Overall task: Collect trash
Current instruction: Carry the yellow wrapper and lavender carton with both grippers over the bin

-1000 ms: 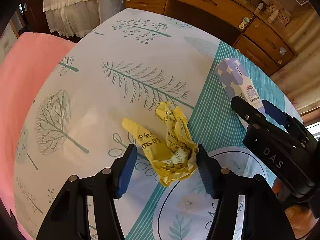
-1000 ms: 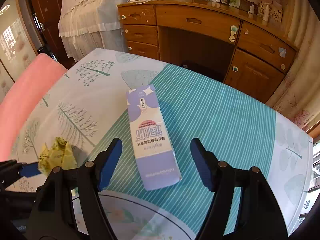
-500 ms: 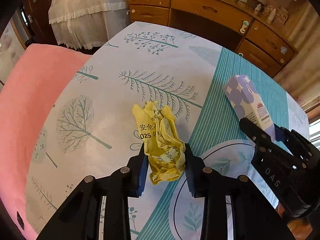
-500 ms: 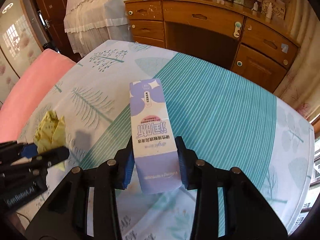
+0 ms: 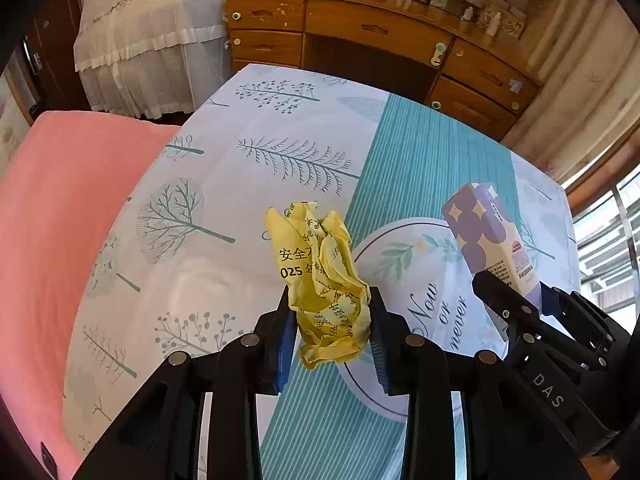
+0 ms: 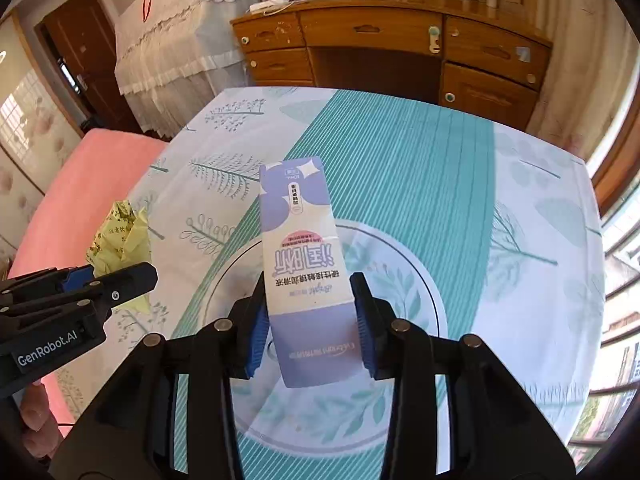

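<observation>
Gripping yellow wrapper (image 5: pixel 322 276) in left tongs (image 5: pixel 330 320), purple carton (image 6: pixel 306 264) in right tongs (image 6: pixel 308 312)

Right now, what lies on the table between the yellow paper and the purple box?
Nothing: in the left wrist view only bare tablecloth shows between the yellow paper and the purple box, each held up by a gripper.

Tree-print tablecloth (image 5: pixel 240 184), wooden desk (image 6: pixel 384 40) behind — pink cushion (image 5: pixel 60 220) alongside

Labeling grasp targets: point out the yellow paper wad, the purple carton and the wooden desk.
yellow paper wad (image 5: pixel 320 276), left wrist view, middle of the crumple.
purple carton (image 6: pixel 306 276), right wrist view, printed front face.
wooden desk (image 6: pixel 372 30), right wrist view, middle drawer front.
</observation>
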Demonstrator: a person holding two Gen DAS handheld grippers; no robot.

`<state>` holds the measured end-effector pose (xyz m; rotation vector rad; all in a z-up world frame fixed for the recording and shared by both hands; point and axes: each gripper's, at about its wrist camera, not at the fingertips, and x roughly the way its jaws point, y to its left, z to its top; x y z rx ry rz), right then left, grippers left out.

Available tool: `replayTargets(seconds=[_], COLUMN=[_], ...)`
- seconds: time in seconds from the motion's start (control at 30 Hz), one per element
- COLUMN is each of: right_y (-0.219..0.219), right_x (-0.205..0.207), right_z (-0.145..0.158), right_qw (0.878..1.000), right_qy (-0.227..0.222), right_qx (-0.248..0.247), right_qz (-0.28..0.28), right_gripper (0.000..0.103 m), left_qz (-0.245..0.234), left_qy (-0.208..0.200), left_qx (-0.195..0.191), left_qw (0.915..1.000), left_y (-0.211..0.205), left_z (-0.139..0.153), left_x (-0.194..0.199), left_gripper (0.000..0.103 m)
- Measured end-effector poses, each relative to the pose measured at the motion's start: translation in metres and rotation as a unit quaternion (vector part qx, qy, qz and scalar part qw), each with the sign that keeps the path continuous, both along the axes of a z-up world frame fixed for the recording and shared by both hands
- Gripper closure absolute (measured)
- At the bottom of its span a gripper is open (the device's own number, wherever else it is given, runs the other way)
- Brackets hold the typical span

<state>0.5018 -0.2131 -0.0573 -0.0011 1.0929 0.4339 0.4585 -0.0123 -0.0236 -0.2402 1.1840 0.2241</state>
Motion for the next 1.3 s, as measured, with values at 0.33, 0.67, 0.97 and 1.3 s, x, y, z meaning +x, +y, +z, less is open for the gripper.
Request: replayTargets(seconds=[0.33,0.67,0.97,1.3], right_y=[-0.011,0.021,0.067,0.086], right_x=[-0.109,-0.246,-0.368,-0.461], right_z=[0.065,0.123,0.154,0.144], right_qw=[0.997,0.990,0.982,0.977], right_qy=[-0.018,-0.040,-0.047,0.004], right_qx=[0.006,0.011,0.001,-0.009], right_qz=[-0.069,-0.137,-0.183,-0.214], right_gripper=[0.069,0.069,0.069,0.069], left_qz=[-0.078,-0.138,-0.196,-0.267], left_qy=[-0.031,-0.069,-0.084,-0.033], left_qx=[-0.006,-0.014,-0.028,-0.041], left_qw=[0.9964,0.9879,0.9765,0.9622], left_y=[0.006,0.061,0.111,0.111], left_z=[0.063,0.125,0.143,0.109], left_x=[-0.091,-0.202,-0.304,-0.382], left_gripper=[0.070,0.070,0.070,0.070])
